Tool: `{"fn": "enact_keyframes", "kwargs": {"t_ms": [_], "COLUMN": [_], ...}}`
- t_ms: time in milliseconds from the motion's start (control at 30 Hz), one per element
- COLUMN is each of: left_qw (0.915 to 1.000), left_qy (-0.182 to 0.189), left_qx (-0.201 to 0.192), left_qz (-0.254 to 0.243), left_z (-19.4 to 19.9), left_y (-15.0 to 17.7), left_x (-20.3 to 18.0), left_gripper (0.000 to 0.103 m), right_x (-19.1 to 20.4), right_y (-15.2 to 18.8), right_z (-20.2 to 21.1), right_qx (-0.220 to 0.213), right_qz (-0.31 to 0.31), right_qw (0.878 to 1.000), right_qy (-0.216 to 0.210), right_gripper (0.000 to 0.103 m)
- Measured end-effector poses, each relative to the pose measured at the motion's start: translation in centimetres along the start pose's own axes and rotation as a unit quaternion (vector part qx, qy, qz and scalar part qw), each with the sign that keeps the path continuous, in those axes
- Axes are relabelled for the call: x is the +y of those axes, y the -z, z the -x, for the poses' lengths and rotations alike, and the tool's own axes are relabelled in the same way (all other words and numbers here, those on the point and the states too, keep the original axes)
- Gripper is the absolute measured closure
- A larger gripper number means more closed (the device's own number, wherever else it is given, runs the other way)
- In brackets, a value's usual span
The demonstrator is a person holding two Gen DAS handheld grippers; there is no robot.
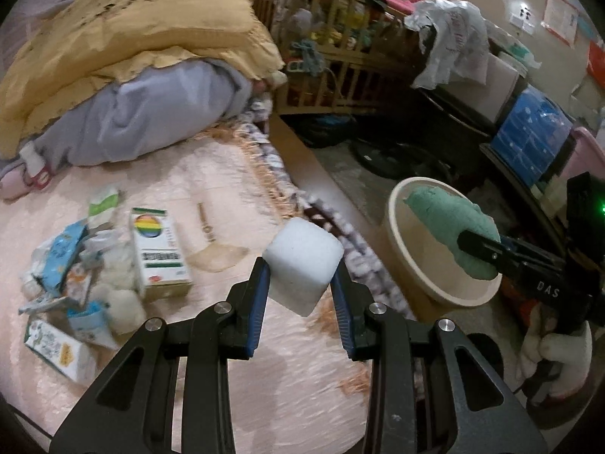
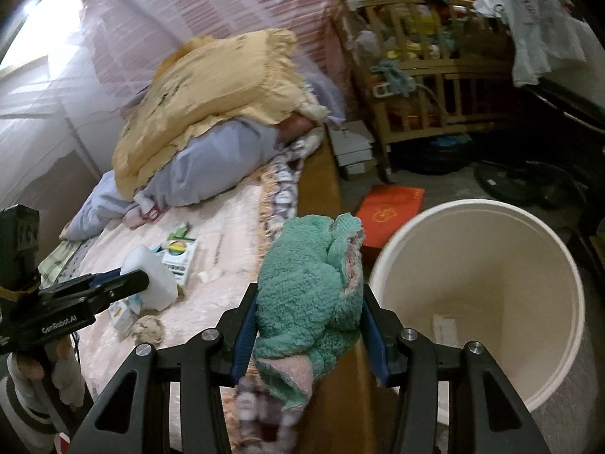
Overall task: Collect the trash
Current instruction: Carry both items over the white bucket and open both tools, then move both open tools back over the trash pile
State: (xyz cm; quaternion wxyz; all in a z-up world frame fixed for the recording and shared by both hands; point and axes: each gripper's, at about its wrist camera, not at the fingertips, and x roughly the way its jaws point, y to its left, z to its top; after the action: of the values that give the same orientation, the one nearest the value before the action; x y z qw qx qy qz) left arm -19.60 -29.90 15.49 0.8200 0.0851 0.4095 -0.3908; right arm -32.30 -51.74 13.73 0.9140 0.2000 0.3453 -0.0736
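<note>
My left gripper (image 1: 300, 276) is shut on a white foam block (image 1: 302, 265), held above the pink bedspread near the bed's edge; the same foam block (image 2: 151, 278) shows at the left of the right wrist view. My right gripper (image 2: 308, 302) is shut on a bunched green fleece cloth (image 2: 308, 295), just left of the cream bin (image 2: 559, 265) that stands on the floor beside the bed. In the left wrist view the green cloth (image 1: 450, 227) hangs over the bin's rim (image 1: 397, 234). Cartons and wrappers (image 1: 75, 261) lie heaped on the bed, among them a rainbow-printed box (image 1: 159, 253).
A yellow quilt (image 1: 124, 41) and grey bedding (image 1: 151, 113) pile up at the bed's head. A wooden crib (image 2: 423, 75) full of toys stands beyond. An orange packet (image 2: 389, 208) lies on the floor by the bin. A blue crate (image 1: 529, 136) sits at right.
</note>
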Motion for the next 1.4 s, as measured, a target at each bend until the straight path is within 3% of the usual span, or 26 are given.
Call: {"fn": "enact_keyframes", "kwargs": {"t_ms": [367,633,933,1033,1133,1400], "left_qw": [0.9976,0.9921,0.9871,0.9842,0.9791,0.985], "left_qy": [0.064,0.116,0.149,0.168,0.193,0.158], "left_qx": [0.017,0.042,0.054,0.055,0.061,0.065], "left_qz": [-0.019,-0.022,-0.024,-0.006,0.016,0.024], "left_z": [-3.4,-6.6,-9.1,-9.7,-10.2,-9.2], "left_y": [-2.0,-2.9,-3.1,-3.2,-3.2,-2.8], "left_x": [-5.6,-9.6,-12.7,-12.9,-12.5,-10.8], "left_gripper": [0.073,0.073,0.071,0.065,0.052,0.048], "right_x": [-5.8,-9.0,-11.8,-12.3,-12.7,-12.6], "right_y": [0.3,1.0,1.8,1.9,2.1,2.1], "right_z": [1.5,1.7,1.3,1.1,0.9,0.7], "right_qx": [-0.011,-0.006,-0.003,-0.003,-0.004,-0.003], "right_qz": [-0.051,-0.08,-0.11,-0.115,-0.12,-0.121], "right_qw": [0.997,0.994,0.991,0.99,0.988,0.987], "right_qy": [0.053,0.069,0.08,0.085,0.096,0.103], "right_gripper": [0.055,0.055,0.055,0.055,0.052,0.05]}}
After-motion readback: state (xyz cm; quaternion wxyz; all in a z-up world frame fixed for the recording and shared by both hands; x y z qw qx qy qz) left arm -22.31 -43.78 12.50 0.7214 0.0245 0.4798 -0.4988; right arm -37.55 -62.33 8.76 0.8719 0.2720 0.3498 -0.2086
